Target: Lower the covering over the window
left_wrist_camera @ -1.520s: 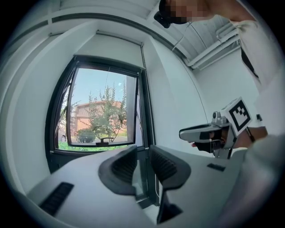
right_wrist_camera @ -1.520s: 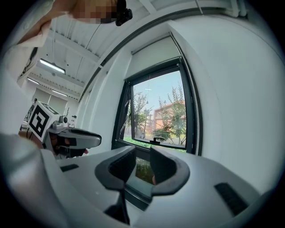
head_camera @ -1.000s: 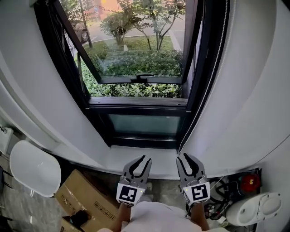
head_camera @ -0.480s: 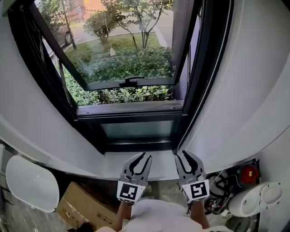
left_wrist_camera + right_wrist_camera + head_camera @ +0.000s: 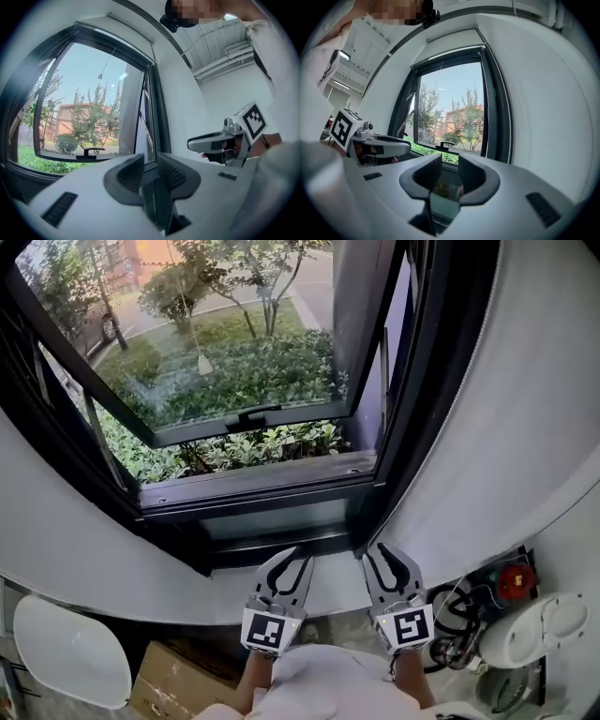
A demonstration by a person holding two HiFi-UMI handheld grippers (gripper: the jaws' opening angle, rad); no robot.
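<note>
Nearest, over the white sill's [image 5: 334, 583] front edge: left gripper [image 5: 289, 564] and right gripper [image 5: 382, 562] side by side, jaws of each partly apart, gripping nothing. Beyond, window [image 5: 234, 362], sash swung outward. Bead chain [image 5: 508, 134] along its right edge. Blind [image 5: 450, 40] rolled up at its top edge.

Daylight streams through the black-framed window [image 5: 262, 486], its sash tilted outward over green shrubs [image 5: 253, 448]. White walls [image 5: 525, 427] curve either side; down low, a cardboard box [image 5: 169, 690] beside a white seat [image 5: 70, 662].
</note>
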